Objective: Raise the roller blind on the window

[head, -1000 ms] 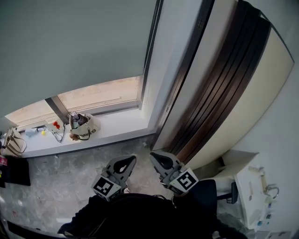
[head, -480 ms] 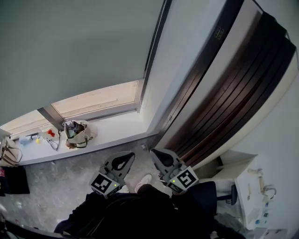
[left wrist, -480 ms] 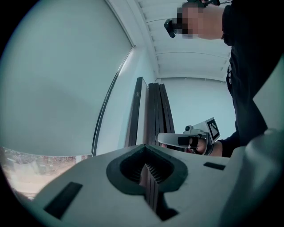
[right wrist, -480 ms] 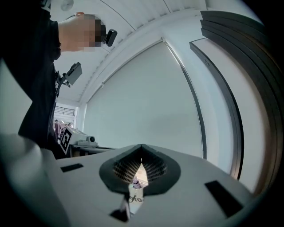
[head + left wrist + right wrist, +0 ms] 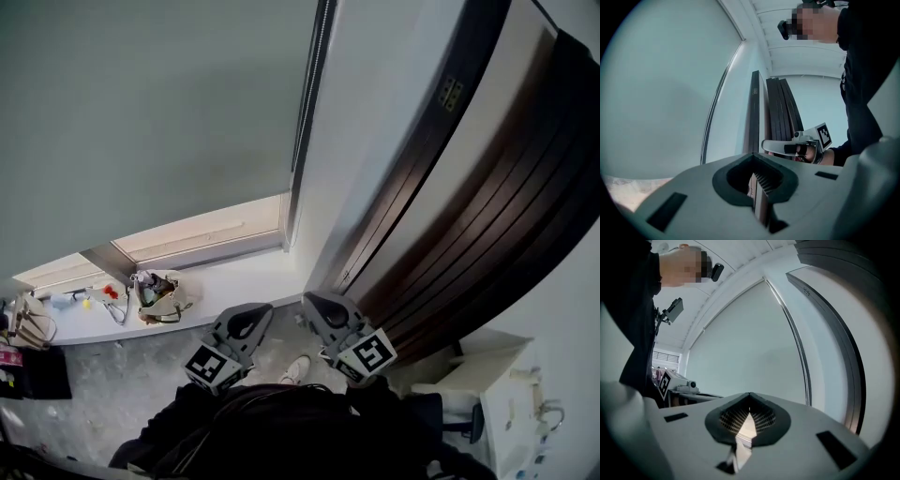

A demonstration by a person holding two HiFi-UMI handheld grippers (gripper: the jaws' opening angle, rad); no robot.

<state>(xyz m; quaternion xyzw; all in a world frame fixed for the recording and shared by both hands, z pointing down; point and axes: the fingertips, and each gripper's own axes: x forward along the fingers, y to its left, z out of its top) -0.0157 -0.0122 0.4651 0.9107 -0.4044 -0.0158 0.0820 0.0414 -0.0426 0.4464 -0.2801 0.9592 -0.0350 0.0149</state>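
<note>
Closer to the window now, the left hand-held gripper (image 5: pixel 249 317) and right hand-held gripper (image 5: pixel 321 307), both shut and empty, point toward the lowered roller blind (image 5: pixel 150 122), not touching it.

Left gripper (image 5: pixel 255 315) and right gripper (image 5: pixel 317 305), closed, level.

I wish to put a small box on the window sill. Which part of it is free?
The sill is bare from the beige bag rightward to the wall corner. Left of that bag it is crowded: small items and a second bag.
</note>
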